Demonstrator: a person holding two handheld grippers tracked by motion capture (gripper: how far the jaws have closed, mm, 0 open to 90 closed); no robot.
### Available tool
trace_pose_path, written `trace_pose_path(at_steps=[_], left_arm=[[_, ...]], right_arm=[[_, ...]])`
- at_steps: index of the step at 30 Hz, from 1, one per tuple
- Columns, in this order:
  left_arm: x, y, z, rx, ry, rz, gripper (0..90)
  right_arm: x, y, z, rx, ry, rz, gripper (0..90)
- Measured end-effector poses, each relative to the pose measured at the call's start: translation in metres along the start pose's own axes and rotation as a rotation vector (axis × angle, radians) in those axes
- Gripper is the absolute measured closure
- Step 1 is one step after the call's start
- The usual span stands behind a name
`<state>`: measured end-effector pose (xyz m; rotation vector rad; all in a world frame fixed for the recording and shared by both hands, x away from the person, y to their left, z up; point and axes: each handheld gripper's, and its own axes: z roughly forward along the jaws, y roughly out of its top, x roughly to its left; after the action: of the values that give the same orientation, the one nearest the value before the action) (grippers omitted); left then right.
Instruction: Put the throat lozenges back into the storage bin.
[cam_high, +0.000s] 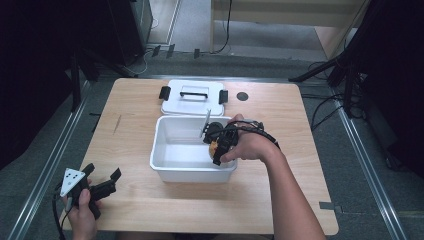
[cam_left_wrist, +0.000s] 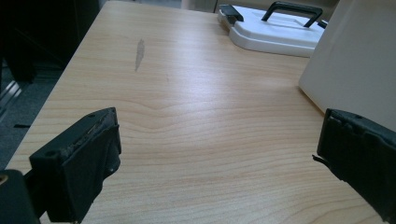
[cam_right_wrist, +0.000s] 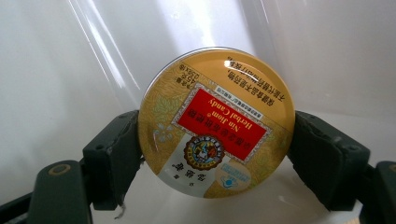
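While the left gripper (cam_left_wrist: 217, 154) rests spread wide over the wooden table (cam_left_wrist: 187, 116), the right gripper (cam_right_wrist: 217, 154) clamps a round Nin Jiom Herbal Candy tin (cam_right_wrist: 217, 122) between its jaws, inside the white plastic bin (cam_high: 165, 150); beyond lies the bin's lid (cam_high: 192, 97).

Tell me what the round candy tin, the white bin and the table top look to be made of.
Candy tin: likely printed metal, glossy, with a sharp glare spot on its rim.
White bin: probably smooth plastic; soft light streaks on its walls.
Table top: pale wood or wood-look laminate, grain lines, faint sheen.
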<state>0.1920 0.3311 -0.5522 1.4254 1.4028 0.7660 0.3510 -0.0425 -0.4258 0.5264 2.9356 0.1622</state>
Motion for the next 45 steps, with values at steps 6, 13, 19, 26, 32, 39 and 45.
trace_pose_path(at_steps=[6,13,19,26,32,39,45], left_arm=[[0.000,0.000,0.000,-0.002,-0.001,-0.004,0.0],[0.000,0.000,0.000,0.000,0.001,-0.003,0.0],[0.000,0.000,0.000,-0.001,0.003,-0.002,0.0],[0.000,0.000,0.000,0.003,0.003,0.002,0.0],[0.000,0.000,0.000,0.001,0.006,0.004,0.0],[0.000,0.000,0.000,0.003,0.006,0.008,0.0],[0.000,0.000,0.000,0.004,0.007,0.006,0.0]], right_arm=[[0.002,0.002,0.006,0.027,-0.006,0.011,20.4],[0.000,0.002,0.006,0.039,0.002,0.050,17.3],[-0.003,0.000,-0.010,-0.050,0.002,0.077,30.3],[-0.006,-0.012,-0.030,-0.115,0.010,0.084,50.0],[-0.013,-0.032,-0.054,-0.171,0.016,0.134,57.3],[-0.020,-0.056,-0.065,-0.167,-0.007,0.179,57.5],[-0.026,-0.077,-0.067,-0.163,-0.014,0.214,55.8]])
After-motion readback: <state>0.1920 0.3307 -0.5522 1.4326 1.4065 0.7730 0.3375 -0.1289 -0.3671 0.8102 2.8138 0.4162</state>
